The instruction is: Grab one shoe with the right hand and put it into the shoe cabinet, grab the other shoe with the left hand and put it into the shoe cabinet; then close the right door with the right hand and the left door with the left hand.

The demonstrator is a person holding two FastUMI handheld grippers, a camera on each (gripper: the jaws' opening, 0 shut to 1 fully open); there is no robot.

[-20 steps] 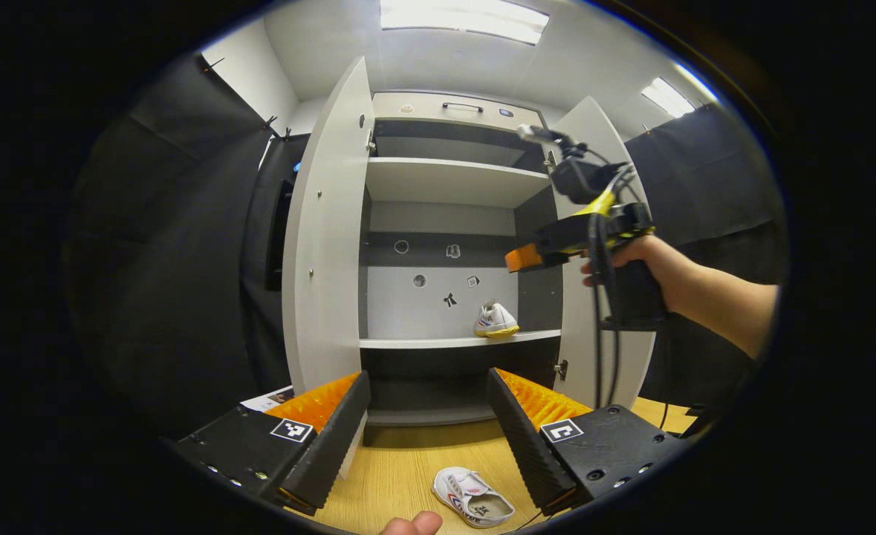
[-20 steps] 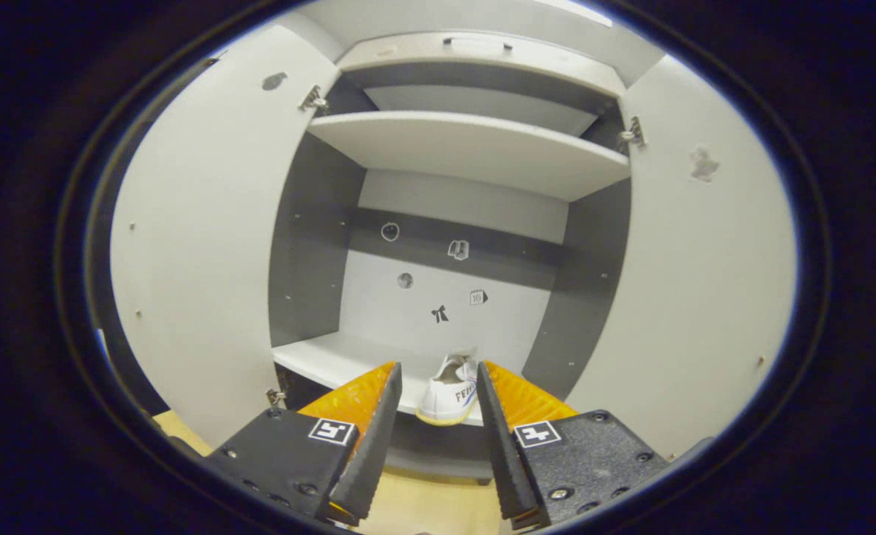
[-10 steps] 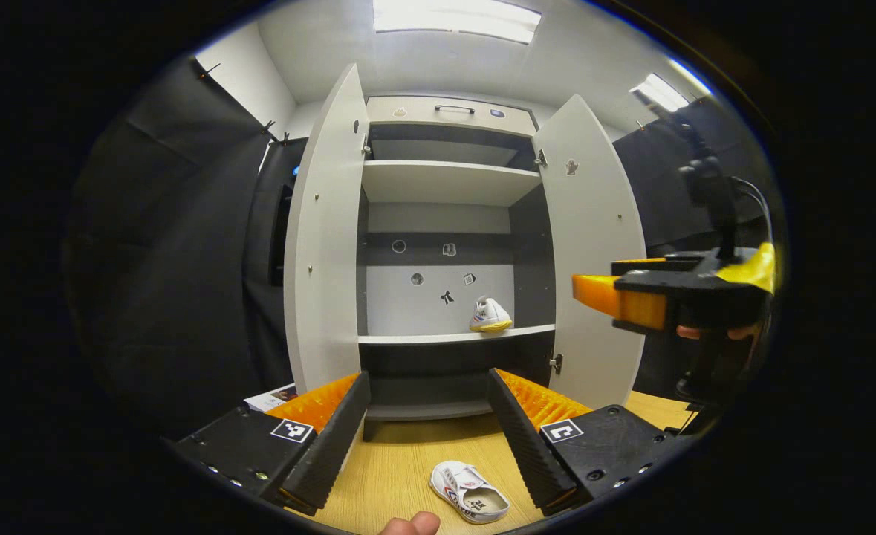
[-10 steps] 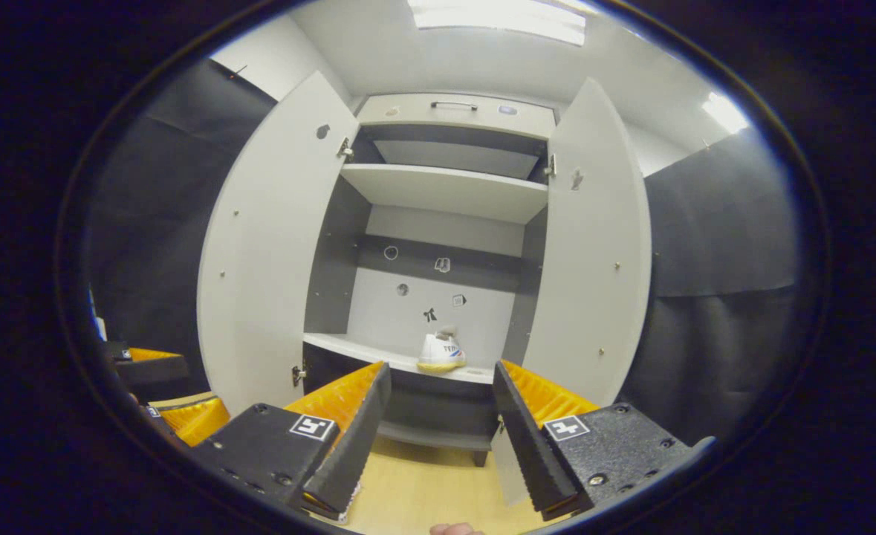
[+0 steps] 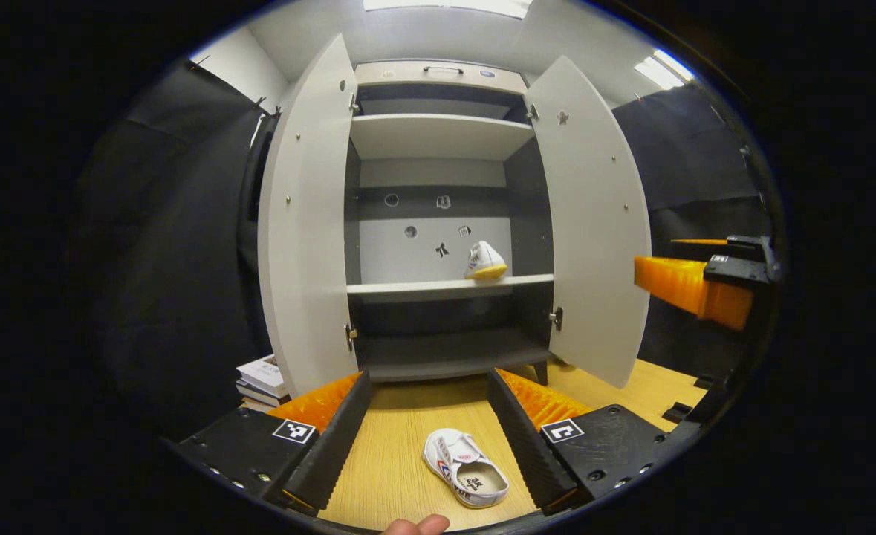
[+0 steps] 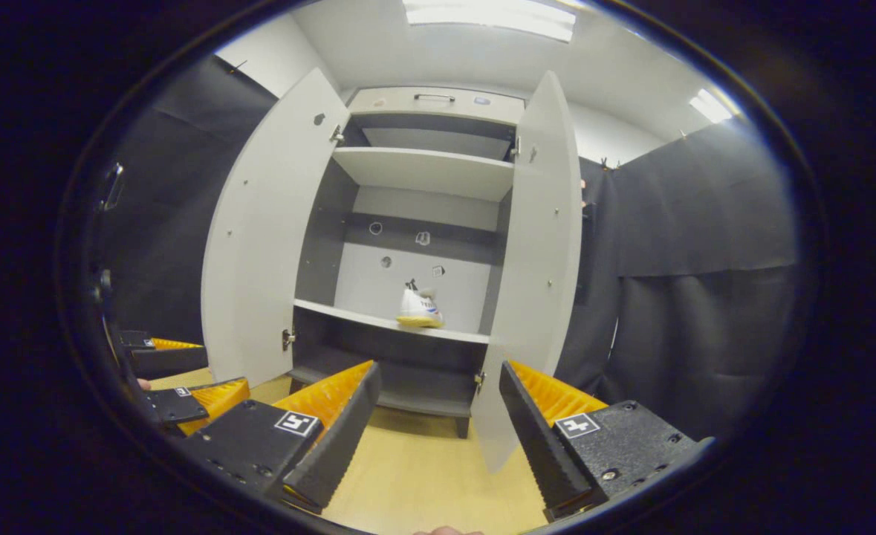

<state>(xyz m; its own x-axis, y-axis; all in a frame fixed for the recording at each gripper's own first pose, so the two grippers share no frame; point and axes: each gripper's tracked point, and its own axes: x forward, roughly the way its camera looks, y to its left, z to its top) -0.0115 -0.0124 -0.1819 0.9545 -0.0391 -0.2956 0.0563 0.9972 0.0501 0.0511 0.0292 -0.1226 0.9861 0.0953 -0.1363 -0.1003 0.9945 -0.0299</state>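
The left gripper (image 5: pixel 429 427) is spread wide and empty, nothing touched. A shoe (image 5: pixel 465 477) lies on the floor between its fingers, long axis slanting, opening up. The right gripper (image 6: pixel 438 423) is likewise wide apart and empty. Ahead of both, the second shoe (image 6: pixel 419 309) sits on the cabinet (image 6: pixel 423 167) shelf, doors open.
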